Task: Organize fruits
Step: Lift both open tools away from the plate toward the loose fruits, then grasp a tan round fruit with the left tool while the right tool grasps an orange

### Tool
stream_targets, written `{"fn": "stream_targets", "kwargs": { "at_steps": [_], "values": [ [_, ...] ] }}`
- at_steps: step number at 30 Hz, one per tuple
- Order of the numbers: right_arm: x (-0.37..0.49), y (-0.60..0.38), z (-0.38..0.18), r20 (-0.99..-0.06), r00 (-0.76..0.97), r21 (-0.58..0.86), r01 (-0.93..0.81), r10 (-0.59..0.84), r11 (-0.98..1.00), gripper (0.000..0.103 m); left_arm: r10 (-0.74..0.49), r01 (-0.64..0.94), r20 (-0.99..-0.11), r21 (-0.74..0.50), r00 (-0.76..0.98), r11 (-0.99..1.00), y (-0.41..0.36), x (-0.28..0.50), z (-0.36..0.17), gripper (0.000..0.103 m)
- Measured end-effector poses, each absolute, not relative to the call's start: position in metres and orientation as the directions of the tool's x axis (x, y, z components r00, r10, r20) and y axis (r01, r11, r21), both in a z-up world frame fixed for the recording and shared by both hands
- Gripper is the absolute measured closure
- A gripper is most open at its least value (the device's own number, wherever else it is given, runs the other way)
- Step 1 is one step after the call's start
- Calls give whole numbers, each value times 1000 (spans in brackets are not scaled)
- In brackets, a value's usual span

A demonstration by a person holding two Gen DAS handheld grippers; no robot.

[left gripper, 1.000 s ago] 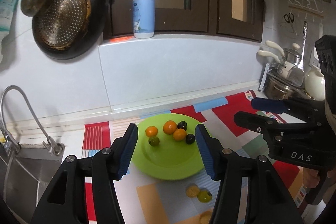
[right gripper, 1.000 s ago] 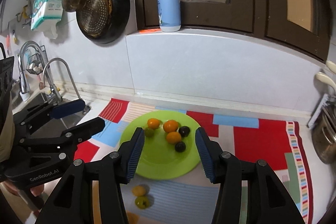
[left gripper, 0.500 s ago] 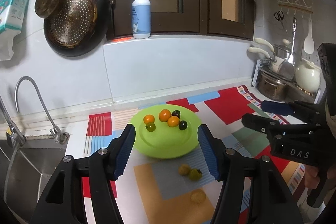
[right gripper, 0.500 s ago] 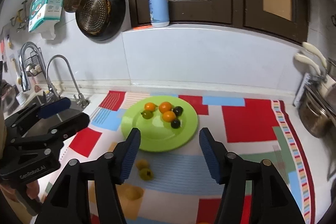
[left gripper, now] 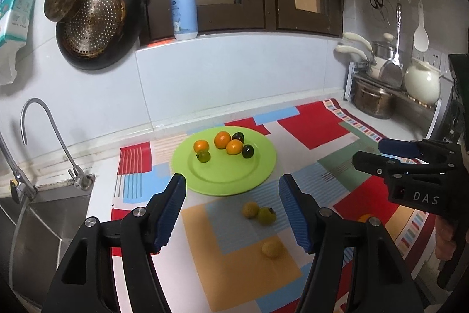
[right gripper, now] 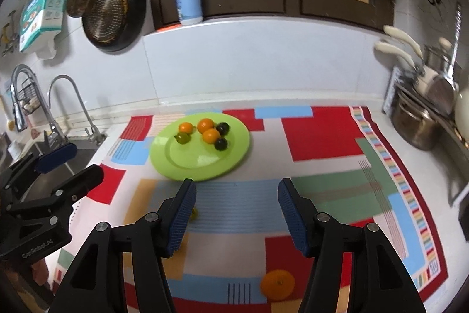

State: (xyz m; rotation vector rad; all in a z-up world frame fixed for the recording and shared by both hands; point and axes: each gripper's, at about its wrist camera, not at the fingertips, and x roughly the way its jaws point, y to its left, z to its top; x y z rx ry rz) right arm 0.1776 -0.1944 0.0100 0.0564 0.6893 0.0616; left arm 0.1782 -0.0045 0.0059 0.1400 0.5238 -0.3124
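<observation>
A lime green plate (left gripper: 258,172) (right gripper: 231,163) sits on a patchwork mat and holds several small fruits: oranges (left gripper: 222,139), dark plums (left gripper: 248,151) and a green one (left gripper: 202,156). Loose on the mat lie a yellow fruit (left gripper: 250,209), a green-yellow fruit (left gripper: 266,215) and another yellow fruit (left gripper: 272,249). An orange (right gripper: 277,284) lies near the mat's front edge. My left gripper (left gripper: 233,213) is open and empty, above the loose fruits. My right gripper (right gripper: 237,213) is open and empty, nearer than the plate; it also shows in the left wrist view (left gripper: 378,153).
A sink with taps (left gripper: 35,137) lies to the left. Pots and a white kettle (left gripper: 422,81) stand on a rack at the right. A pan (left gripper: 96,19) hangs on the wall and a soap bottle (left gripper: 184,11) stands on the ledge.
Both grippers have pulled back and up from the plate. More of the mat shows, with the loose fruits and the orange coming into view. Both stay open.
</observation>
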Motion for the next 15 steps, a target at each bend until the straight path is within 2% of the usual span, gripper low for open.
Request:
{"fn": "stream_targets", "kwargs": {
  "at_steps": [10,15],
  "values": [
    [153,-211,-19,-673,740,66,85,-19,994,44,-255,371,-545,112,798,922,-17,168,-23,38],
    [143,-215,-32,-686,725,44,121,-58,992,44,-266,396,-587,102,765,912,-22,169,-40,38]
  ]
}}
